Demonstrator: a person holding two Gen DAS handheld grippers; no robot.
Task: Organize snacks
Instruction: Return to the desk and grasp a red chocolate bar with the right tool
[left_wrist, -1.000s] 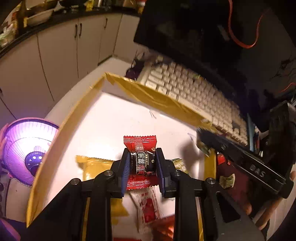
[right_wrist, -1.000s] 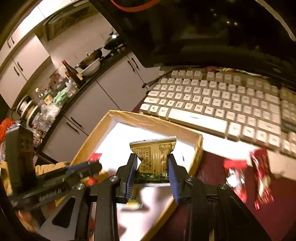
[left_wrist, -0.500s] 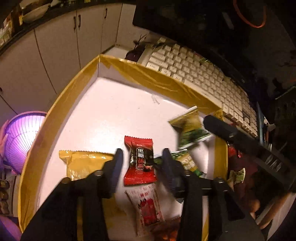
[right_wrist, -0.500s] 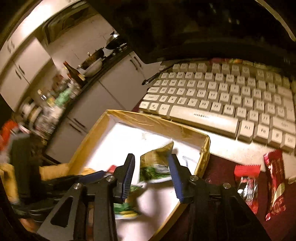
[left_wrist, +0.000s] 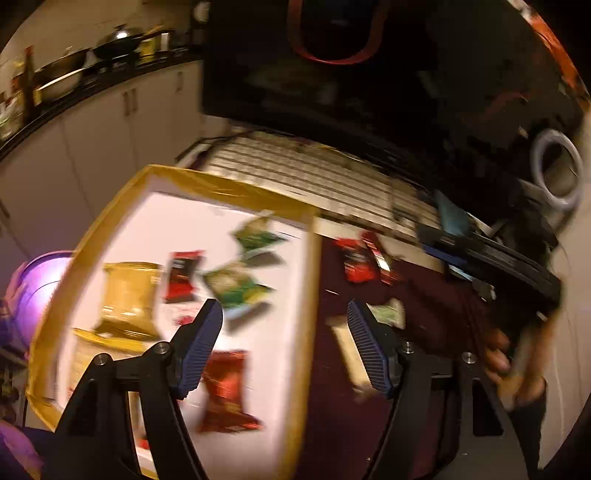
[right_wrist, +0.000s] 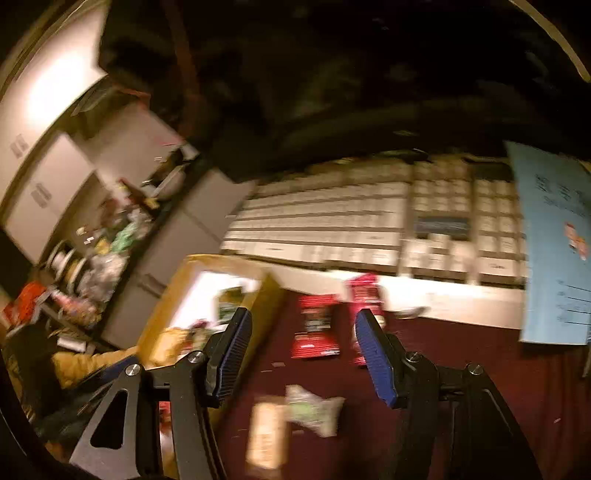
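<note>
A shallow box with a yellow taped rim (left_wrist: 229, 188) and white floor holds several snack packets: a yellow one (left_wrist: 127, 299), a red one (left_wrist: 183, 271), green ones (left_wrist: 236, 284) and a dark red one (left_wrist: 227, 391). My left gripper (left_wrist: 284, 339) is open and empty above the box's right rim. On the dark red table lie two red packets (right_wrist: 316, 325), a green packet (right_wrist: 314, 408) and a pale packet (right_wrist: 267, 432). My right gripper (right_wrist: 303, 350) is open and empty above them. Both views are motion-blurred.
A white keyboard (right_wrist: 351, 218) lies behind the box and table snacks. A blue paper sheet (right_wrist: 554, 240) lies at the right. Kitchen cabinets (left_wrist: 92, 133) stand to the left. A purple fan (left_wrist: 33, 291) sits left of the box.
Both grippers let go of their packets, the red one and the green one, which now lie in the box. Both grippers opened wide and swung right toward the snacks on the table.
</note>
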